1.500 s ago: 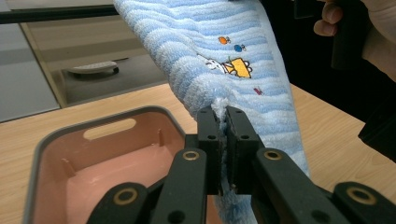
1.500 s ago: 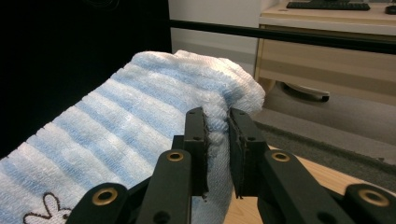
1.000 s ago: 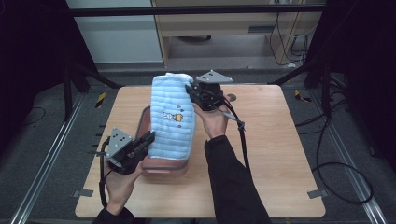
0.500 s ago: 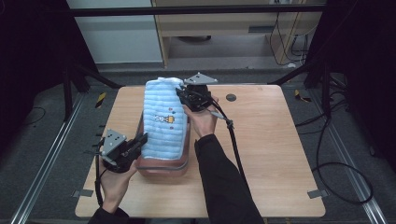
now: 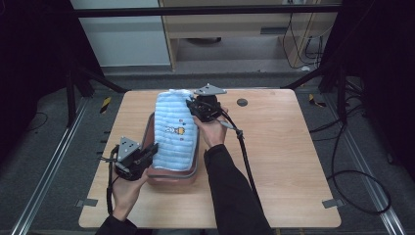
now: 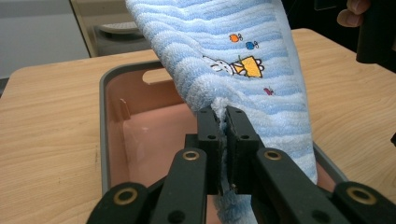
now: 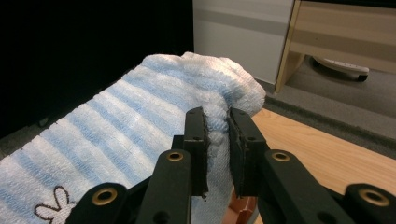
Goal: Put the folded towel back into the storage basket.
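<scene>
A blue-and-white striped towel with a small embroidered rabbit hangs stretched over a pink rectangular tub on the wooden table. My left gripper is shut on the towel's near edge, low over the tub's front left. In the left gripper view the black jaws pinch the towel above the pink tub. My right gripper is shut on the towel's far end, beyond the tub's back rim. In the right gripper view the towel is bunched between its jaws.
The wooden table has open surface to the right of the tub. A small dark round mark sits near the back edge. Black cables trail from both grippers. Metal frame rails and floor cables lie around the table.
Both grippers have sunk with the towel, lowering it toward the tub. The towel has shifted slightly left and nearer; both grips stay shut.
</scene>
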The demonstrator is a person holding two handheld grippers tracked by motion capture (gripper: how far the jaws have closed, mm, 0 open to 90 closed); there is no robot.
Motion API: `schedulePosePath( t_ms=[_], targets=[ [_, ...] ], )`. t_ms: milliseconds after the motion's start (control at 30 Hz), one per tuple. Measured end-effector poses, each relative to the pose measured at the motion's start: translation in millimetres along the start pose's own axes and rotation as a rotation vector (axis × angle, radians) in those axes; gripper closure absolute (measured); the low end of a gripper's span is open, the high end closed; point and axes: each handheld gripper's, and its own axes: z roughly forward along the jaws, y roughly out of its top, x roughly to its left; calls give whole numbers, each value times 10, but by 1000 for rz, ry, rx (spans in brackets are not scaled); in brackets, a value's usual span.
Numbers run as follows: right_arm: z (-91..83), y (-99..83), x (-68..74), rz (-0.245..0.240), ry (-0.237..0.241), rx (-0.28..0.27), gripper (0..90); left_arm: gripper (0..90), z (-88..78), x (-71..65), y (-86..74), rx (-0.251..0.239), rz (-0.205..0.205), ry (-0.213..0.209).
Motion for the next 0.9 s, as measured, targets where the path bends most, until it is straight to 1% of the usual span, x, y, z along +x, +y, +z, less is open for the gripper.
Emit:
schedulePosePath(
  t_ms=[33, 100, 200, 233, 467, 733, 800, 867, 900],
  targets=[
    [20, -43, -11, 4, 0, 10, 786, 853, 31, -5, -32, 16, -1, 2],
    [37, -77, -21, 0, -1, 19, 786, 853, 54, -9, -57, 30, -10, 0],
    [62, -133, -36, 8, 1, 24, 786, 853, 92, -10, -89, 40, -14, 3],
    [71, -147, -41, 2, 1, 26, 786, 852, 102, -9, -99, 44, -10, 6],
    [161, -263, -46, -4, 0, 53, 786, 853, 176, -3, -187, 81, -3, 17],
    [298, -373, -9, -11, 5, 77, 785, 852, 237, 30, -281, 115, -8, 35],
    [330, -397, -1, -10, 8, 86, 785, 852, 252, 47, -305, 124, -3, 41],
    [360, -419, 9, -19, 10, 91, 784, 852, 263, 60, -329, 132, -6, 46],
    [372, -429, 17, -15, 10, 94, 784, 851, 269, 64, -340, 134, -8, 49]
  ],
)
